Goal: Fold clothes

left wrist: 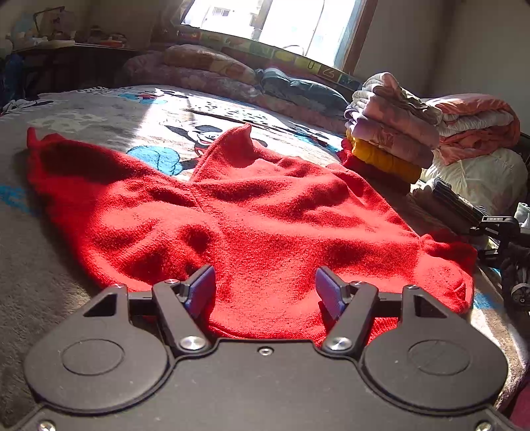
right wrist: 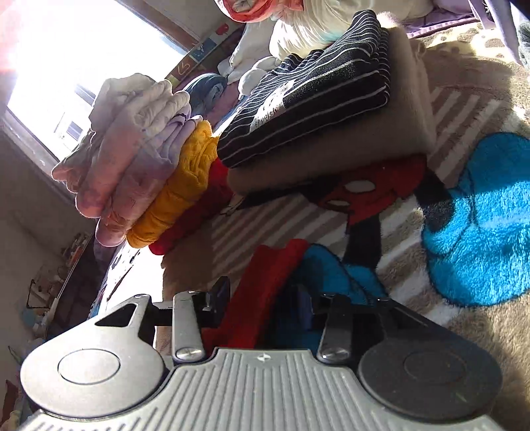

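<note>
Red sweater spread on cartoon blanket, beside folded stack. My left gripper gaping over hem, empty. Right gripper spread around sleeve edge, unclamped. Risk: closing shallow, knit slips, fold skews.

- The near hem of the red sweater goes under the body of the left gripper, so its front edge is hidden.
- In the right wrist view only a narrow strip of the red sweater shows; the rest is behind the right gripper.
- The right finger of the right gripper lies in dark shadow, so I cannot tell if it touches the cloth.
- The window is overexposed; nothing outside is readable.
- The things on the far table are too small and dim to name.
- The bottom red piece in the stack of folded clothes is mostly covered.
- The dark device is cut by the right edge.
</note>
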Action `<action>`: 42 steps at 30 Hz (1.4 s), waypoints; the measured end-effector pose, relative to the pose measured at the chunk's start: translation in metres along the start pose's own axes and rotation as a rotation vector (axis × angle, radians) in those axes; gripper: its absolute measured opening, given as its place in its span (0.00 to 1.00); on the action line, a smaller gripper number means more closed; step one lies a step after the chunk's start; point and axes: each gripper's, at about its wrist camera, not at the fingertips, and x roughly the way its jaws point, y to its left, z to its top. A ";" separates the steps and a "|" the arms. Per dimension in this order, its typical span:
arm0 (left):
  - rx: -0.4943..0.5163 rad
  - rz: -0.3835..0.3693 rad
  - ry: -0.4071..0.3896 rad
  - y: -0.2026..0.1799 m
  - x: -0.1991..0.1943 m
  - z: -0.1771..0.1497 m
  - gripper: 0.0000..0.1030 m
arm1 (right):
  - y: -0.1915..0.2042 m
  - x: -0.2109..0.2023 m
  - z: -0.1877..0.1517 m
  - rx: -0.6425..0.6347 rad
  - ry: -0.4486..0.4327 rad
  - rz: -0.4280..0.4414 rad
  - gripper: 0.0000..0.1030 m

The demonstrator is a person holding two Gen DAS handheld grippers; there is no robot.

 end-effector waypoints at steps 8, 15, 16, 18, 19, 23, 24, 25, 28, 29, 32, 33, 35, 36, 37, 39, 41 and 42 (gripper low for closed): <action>-0.018 -0.010 0.002 0.001 0.000 0.002 0.67 | 0.025 -0.020 -0.012 -0.133 -0.047 -0.113 0.45; -0.047 -0.018 -0.008 0.004 -0.009 0.003 0.67 | 0.053 -0.074 -0.063 -0.175 -0.066 -0.071 0.47; -0.052 -0.017 -0.012 0.004 -0.011 0.003 0.67 | 0.055 -0.080 -0.073 -0.148 -0.053 -0.048 0.47; -0.069 -0.016 -0.028 0.004 -0.019 0.005 0.67 | 0.060 -0.090 -0.094 -0.095 -0.017 -0.005 0.47; -0.084 -0.022 -0.040 0.005 -0.024 0.006 0.67 | 0.061 -0.095 -0.105 -0.064 0.001 0.016 0.48; -0.202 -0.061 -0.064 0.018 -0.045 0.007 0.67 | 0.068 -0.108 -0.152 0.070 0.107 0.093 0.57; -0.260 -0.076 -0.058 0.025 -0.049 0.006 0.67 | 0.070 -0.110 -0.164 0.102 0.137 0.107 0.59; -0.321 -0.091 -0.052 0.032 -0.054 0.004 0.67 | 0.072 -0.111 -0.176 0.134 0.168 0.119 0.60; -0.535 -0.186 -0.026 0.052 -0.064 -0.004 0.67 | 0.079 -0.111 -0.210 0.195 0.257 0.178 0.60; -0.592 -0.212 -0.009 0.055 -0.064 -0.008 0.67 | 0.082 -0.111 -0.218 0.198 0.270 0.191 0.59; -0.778 -0.286 0.064 0.060 -0.060 -0.026 0.66 | 0.091 -0.110 -0.233 0.206 0.274 0.215 0.59; -0.810 -0.302 0.082 0.059 -0.058 -0.029 0.66 | 0.094 -0.109 -0.237 0.216 0.271 0.221 0.59; -0.863 -0.331 0.118 0.054 -0.054 -0.036 0.63 | 0.097 -0.104 -0.242 0.255 0.276 0.237 0.58; -0.879 -0.338 0.130 0.051 -0.052 -0.038 0.61 | 0.099 -0.103 -0.244 0.268 0.281 0.242 0.58; -0.885 -0.339 0.134 0.050 -0.051 -0.037 0.60 | 0.104 -0.100 -0.247 0.271 0.291 0.248 0.58; -0.899 -0.341 0.142 0.047 -0.049 -0.037 0.58 | 0.111 -0.094 -0.253 0.272 0.301 0.256 0.58; -0.921 -0.342 0.150 0.047 -0.046 -0.039 0.55 | 0.117 -0.090 -0.258 0.276 0.293 0.255 0.55; -0.926 -0.338 0.154 0.046 -0.045 -0.039 0.54 | 0.119 -0.088 -0.260 0.282 0.287 0.256 0.53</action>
